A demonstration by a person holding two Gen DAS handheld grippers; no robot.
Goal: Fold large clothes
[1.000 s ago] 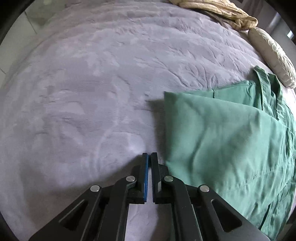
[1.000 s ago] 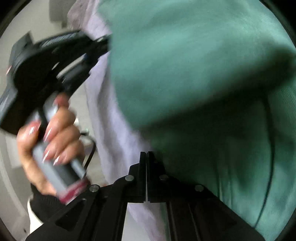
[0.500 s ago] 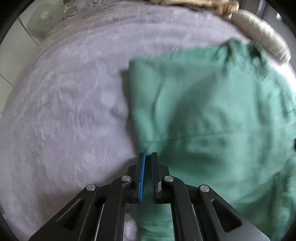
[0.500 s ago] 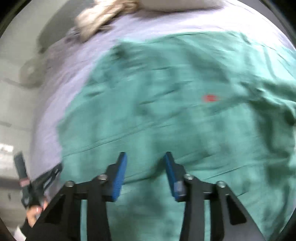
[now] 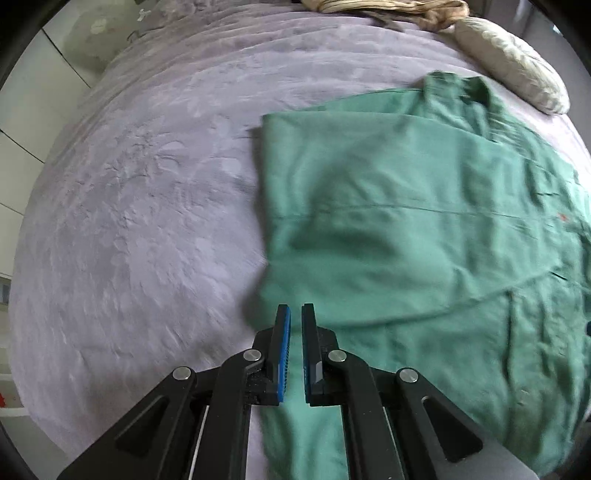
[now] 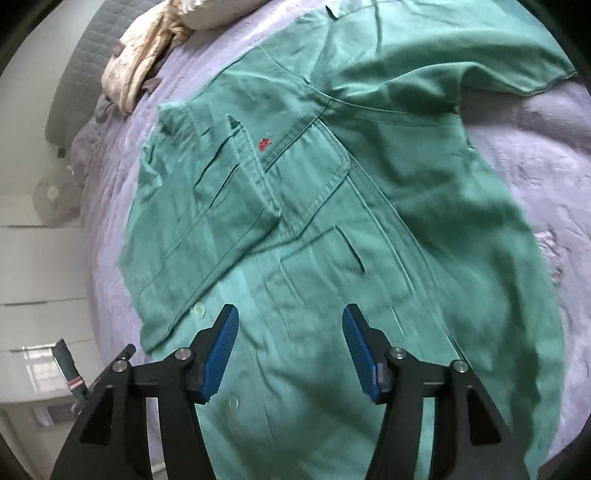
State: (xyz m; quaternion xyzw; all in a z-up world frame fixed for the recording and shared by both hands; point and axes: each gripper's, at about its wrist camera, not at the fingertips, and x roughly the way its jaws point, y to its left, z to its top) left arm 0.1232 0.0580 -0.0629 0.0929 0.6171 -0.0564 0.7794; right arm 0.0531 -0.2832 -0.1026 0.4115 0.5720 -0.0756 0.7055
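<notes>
Green cotton, a large shirt [image 6: 332, 229], was spread across the lilac bedcover [image 5: 147, 206], partly folded: one side had been laid over the body, giving a straight folded edge toward the bare cover in the left wrist view. In the right wrist view a chest pocket [image 6: 314, 173] with a small red mark [image 6: 264, 143] beside it was seen, with the button placket [image 6: 207, 321] near the lower left and a sleeve [image 6: 461, 62] thrown out toward the top right. The collar [image 5: 465, 88] was turned toward a pale pillow [image 5: 513, 74] and a beige bundle [image 5: 388, 7] at the far end of the bed.

The left gripper [image 5: 295, 314] was held clenched above the near edge of the fold, with no cloth seen pinched between its blue pads. The right gripper [image 6: 290, 321] was held over the shirt front; its jaws had just been opening and stood released, with nothing between them.
</notes>
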